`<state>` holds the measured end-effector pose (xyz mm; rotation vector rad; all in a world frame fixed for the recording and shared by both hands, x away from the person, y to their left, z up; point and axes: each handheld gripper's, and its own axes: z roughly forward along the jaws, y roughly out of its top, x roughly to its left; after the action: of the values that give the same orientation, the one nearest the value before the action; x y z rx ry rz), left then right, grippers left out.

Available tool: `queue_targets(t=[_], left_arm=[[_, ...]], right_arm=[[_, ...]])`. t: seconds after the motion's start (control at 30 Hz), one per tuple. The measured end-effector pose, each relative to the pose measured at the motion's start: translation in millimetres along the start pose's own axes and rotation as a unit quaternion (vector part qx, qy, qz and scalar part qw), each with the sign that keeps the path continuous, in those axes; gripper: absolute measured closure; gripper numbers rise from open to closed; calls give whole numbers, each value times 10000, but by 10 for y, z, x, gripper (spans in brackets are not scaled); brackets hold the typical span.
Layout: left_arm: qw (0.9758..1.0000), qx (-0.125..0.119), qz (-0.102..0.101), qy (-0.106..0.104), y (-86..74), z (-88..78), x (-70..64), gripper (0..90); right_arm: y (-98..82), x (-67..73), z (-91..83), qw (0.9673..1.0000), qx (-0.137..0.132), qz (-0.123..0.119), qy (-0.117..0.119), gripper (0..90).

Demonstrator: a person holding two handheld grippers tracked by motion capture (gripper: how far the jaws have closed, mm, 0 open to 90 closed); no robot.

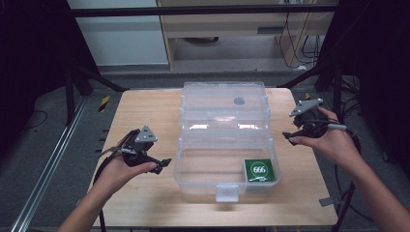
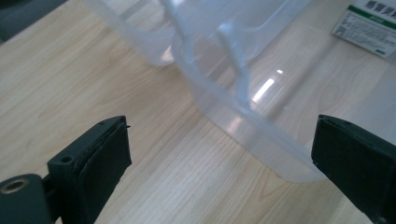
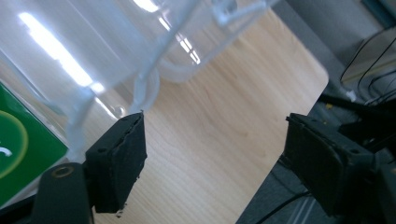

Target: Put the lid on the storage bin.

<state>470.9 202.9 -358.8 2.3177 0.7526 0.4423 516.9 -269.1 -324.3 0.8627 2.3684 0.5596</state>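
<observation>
A clear plastic hinged box [image 1: 225, 145] is set open at the middle of the light wooden bench [image 1: 140, 111], with a green square card [image 1: 259, 170] lying in its near right corner. The left tool [image 1: 163, 163] is held just left of the box and the right tool [image 1: 288, 137] just right of it. Both are spread wide and nothing is gripped.

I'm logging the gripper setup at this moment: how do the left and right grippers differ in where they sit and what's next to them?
The left gripper sits beside the clear box's front compartment; the right gripper sits farther back, near the hinge. The left gripper's view crosses bare wood to the box wall; the right gripper's has the green pack close by. Both are open, holding nothing.
</observation>
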Motion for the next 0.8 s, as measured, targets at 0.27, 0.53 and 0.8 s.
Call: queue_targets(t=[0.27,0.53,0.8], left_arm=[[9982,100,539,-263,242,46,-245,107],[9929,174,1014,-590,372,58,-431,198],[9814,563,1563,-962,430,280,-555,200]], right_arm=[[427,73,-95,9970,-158,-733,165,412],[730,209,-79,9889,-215,-1424,372,424],[1068,355,119,9761,74,-2067,669,515]])
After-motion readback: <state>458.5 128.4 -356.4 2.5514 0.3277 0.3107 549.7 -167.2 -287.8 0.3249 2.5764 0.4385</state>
